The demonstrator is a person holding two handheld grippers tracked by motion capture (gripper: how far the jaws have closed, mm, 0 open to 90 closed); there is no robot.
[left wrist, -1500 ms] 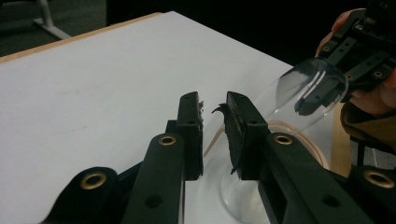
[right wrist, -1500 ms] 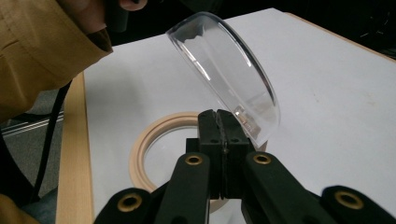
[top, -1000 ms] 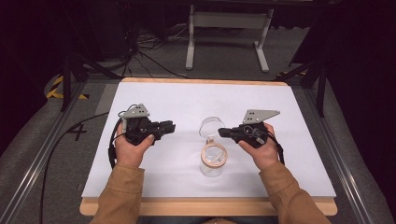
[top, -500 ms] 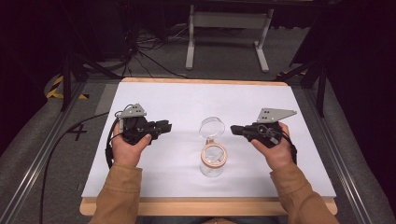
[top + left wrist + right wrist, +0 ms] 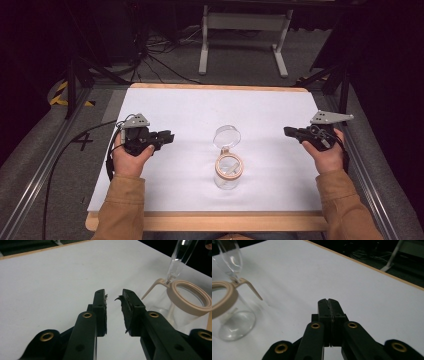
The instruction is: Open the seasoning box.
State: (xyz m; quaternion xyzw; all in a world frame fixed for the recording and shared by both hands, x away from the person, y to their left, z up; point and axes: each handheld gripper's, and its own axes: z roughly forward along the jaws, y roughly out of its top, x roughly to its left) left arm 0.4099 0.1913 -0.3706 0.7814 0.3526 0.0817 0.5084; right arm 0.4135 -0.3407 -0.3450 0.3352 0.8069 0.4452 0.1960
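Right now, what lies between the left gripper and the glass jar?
Nothing: in the high view, only bare white table cover separates the left gripper from the glass jar, whose lid stands open.

We see a clear jar [image 5: 229, 172] with its lid [image 5: 226, 135] flipped open at the middle of our white table [image 5: 200, 107], left gripper [image 5: 169, 136] and right gripper [image 5: 287, 131] well apart on either side.

high view looks down over the table [image 5: 200, 110]; both gripper views skim it low, sharing the jar [image 5: 229, 172].

Jar [image 5: 228, 172] on table [image 5: 200, 107], between both grippers
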